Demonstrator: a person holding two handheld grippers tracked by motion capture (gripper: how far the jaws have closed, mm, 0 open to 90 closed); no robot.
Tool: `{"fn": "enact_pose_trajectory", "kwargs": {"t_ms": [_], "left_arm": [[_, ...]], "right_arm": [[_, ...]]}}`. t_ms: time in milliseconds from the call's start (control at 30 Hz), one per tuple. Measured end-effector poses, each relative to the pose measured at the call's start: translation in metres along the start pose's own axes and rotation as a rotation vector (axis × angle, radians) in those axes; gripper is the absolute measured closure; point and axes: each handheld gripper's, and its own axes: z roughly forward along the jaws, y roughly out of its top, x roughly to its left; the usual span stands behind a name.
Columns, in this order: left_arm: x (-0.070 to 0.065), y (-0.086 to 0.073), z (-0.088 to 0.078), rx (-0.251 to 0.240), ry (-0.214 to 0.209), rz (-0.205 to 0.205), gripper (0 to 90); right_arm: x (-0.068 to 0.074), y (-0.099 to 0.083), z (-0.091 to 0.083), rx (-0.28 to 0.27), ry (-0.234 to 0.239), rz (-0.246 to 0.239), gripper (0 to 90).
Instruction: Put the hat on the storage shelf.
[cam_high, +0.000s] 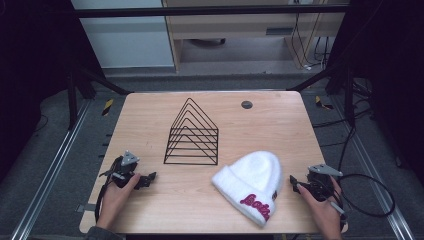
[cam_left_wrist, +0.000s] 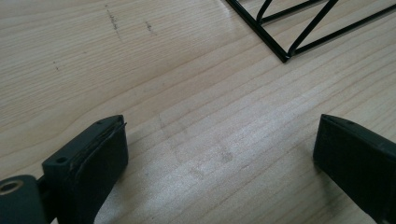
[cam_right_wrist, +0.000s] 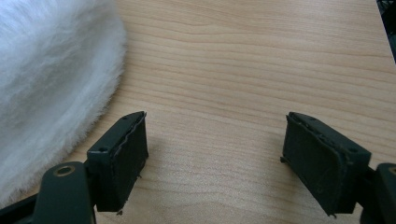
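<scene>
Hat (cam_high: 251, 184) lies white on the table (cam_high: 280, 125), just left of my right claw (cam_high: 295, 183), beside the wire rack (cam_high: 192, 136). Both my claws, left (cam_high: 148, 179) too, stand spread over bare wood. My high view shows the hat's pink lettering; my right claw's view catches fuzzy brim.

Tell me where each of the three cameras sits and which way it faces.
High view: above the person's side, looking forward and down on the table, wire rack and white beanie; both hands show, with left gripper and right gripper.
Left gripper view: rides on the left gripper, looking along its open jaws at wood and the rack's corner.
Right gripper view: rides on the right gripper, jaws open, beanie beside them.
Shared: the high and left gripper views both show the rack.
</scene>
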Motion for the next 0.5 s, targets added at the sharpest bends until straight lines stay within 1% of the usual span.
{"fn": "enact_pose_trajectory", "kwargs": {"t_ms": [167, 300, 400, 433, 467, 500], "left_arm": [[0.000, 0.000, 0.000, 0.002, -0.001, 0.001, 2.2], [0.000, 0.000, 0.000, 0.000, -0.001, -0.001, 2.2], [0.000, 0.000, 0.000, 0.003, -0.001, 0.002, 2.2], [0.000, 0.000, 0.000, 0.002, -0.001, 0.002, 2.2], [0.000, 0.000, 0.000, 0.004, -0.002, 0.004, 2.2], [0.000, 0.000, -0.001, 0.003, -0.002, 0.004, 2.2]], "right_arm": [[0.001, 0.000, 0.000, 0.002, -0.002, 0.008, 22.0], [0.000, 0.002, 0.002, 0.005, 0.002, -0.006, 21.1], [-0.001, 0.006, 0.003, 0.019, 0.009, 0.008, 22.3], [0.000, 0.013, 0.002, 0.042, 0.000, -0.004, 22.8], [0.000, 0.016, 0.001, 0.043, -0.002, -0.007, 24.5], [0.001, 0.024, -0.002, 0.054, 0.007, -0.011, 25.4]]}}
